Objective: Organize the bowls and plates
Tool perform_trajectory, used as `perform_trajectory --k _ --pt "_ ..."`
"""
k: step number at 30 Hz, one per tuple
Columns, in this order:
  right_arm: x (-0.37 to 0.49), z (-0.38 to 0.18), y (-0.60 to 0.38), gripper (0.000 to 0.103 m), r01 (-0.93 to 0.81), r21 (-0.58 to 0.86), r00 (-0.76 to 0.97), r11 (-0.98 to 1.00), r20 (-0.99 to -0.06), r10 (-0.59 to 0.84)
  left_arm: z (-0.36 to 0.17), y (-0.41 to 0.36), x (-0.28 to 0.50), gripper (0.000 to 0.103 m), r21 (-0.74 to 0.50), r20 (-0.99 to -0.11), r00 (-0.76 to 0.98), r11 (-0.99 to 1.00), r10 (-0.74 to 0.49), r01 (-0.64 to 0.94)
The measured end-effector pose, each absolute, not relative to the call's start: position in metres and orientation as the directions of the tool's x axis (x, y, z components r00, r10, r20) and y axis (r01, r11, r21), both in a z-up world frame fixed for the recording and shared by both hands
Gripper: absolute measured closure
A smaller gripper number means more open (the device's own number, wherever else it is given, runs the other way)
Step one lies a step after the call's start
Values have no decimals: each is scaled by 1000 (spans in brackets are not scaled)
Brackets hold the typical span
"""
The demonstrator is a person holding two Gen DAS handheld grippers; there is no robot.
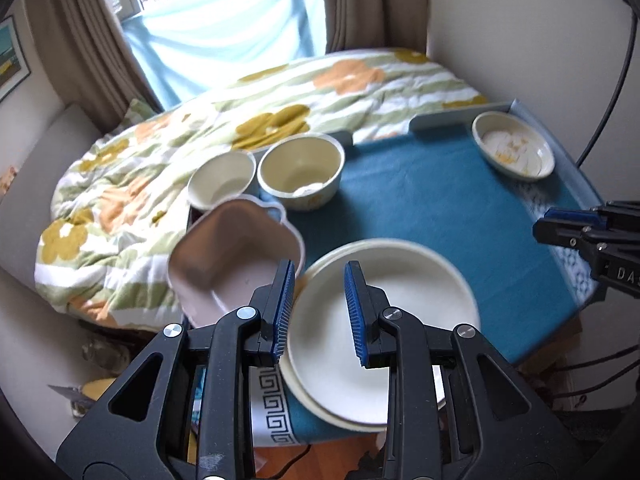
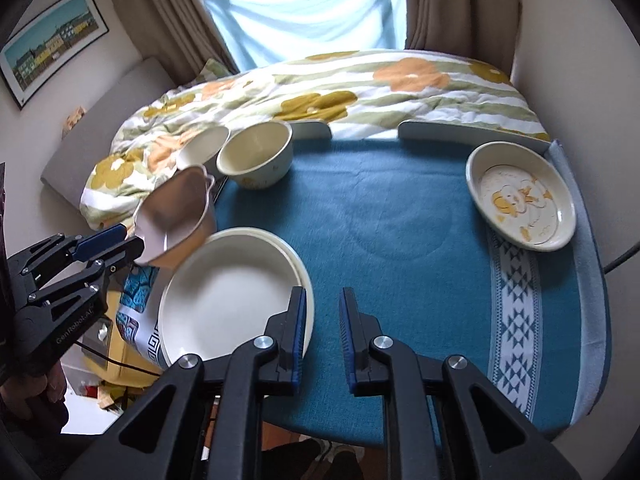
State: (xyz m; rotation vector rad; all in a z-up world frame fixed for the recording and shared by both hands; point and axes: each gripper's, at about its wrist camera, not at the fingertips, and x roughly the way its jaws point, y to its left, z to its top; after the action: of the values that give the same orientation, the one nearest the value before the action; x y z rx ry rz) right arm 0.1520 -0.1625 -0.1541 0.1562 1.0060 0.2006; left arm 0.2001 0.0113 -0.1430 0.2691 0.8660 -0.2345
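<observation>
The left gripper, jaws almost closed, pinched the rim of the pink bowl, which was tilted above the table's left edge. Behind it stood two cream bowls. Stacked plates lay on the cloth. The right gripper hovered just beside them, jaws slightly apart and empty. A dish sat far right.
</observation>
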Motion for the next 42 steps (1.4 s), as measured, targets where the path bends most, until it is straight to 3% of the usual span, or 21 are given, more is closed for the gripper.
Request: perform_trajectory --k 1,2,3,4,5,9,15,22,27,28,30,32,36,42 --pt "146 -145 -172 61 -73 220 549 973 -805 223 -133 5 202 79 121 -760 638 937 -124 327" --pt "139 -137 -181 29 -55 218 583 974 -785 209 -125 -2 204 70 109 -750 644 932 -152 347" --pt "132 -129 -190 9 -34 212 621 977 -761 186 -119 -10 206 34 96 -745 643 925 -178 368" --pt "123 -121 -198 8 -7 203 657 979 -738 158 -114 -18 208 10 87 -735 648 920 -200 383" --pt "116 -114 -207 8 21 195 685 981 -717 128 -107 -25 207 1 75 -706 669 915 -233 397" --pt "94 -94 -233 8 109 164 727 980 -686 34 -93 -64 218 0 12 -703 613 855 -362 518" --pt "91 -84 -275 8 226 140 663 964 -747 -47 -81 -125 259 0 -138 -707 445 725 -549 675" --pt "127 -117 -342 8 315 324 648 892 -760 47 -123 -196 331 2 -219 -782 282 670 -555 709" --pt "158 -172 -378 8 371 475 649 798 -748 143 -179 -235 376 24 -225 -856 191 679 -480 699" --pt "165 -181 -383 9 382 491 645 783 -748 154 -192 -242 384 27 -228 -867 172 679 -467 698" --pt "177 -200 -394 24 402 516 637 756 -751 175 -215 -258 400 40 -222 -891 139 683 -431 696" --pt "191 -218 -402 32 421 525 618 739 -763 190 -237 -269 415 48 -218 -907 116 689 -404 691" --pt "213 -241 -414 48 439 522 589 732 -782 204 -268 -285 438 54 -234 -923 70 695 -379 680" --pt "229 -257 -423 56 466 509 574 724 -796 190 -293 -297 457 65 -237 -935 38 700 -353 673"
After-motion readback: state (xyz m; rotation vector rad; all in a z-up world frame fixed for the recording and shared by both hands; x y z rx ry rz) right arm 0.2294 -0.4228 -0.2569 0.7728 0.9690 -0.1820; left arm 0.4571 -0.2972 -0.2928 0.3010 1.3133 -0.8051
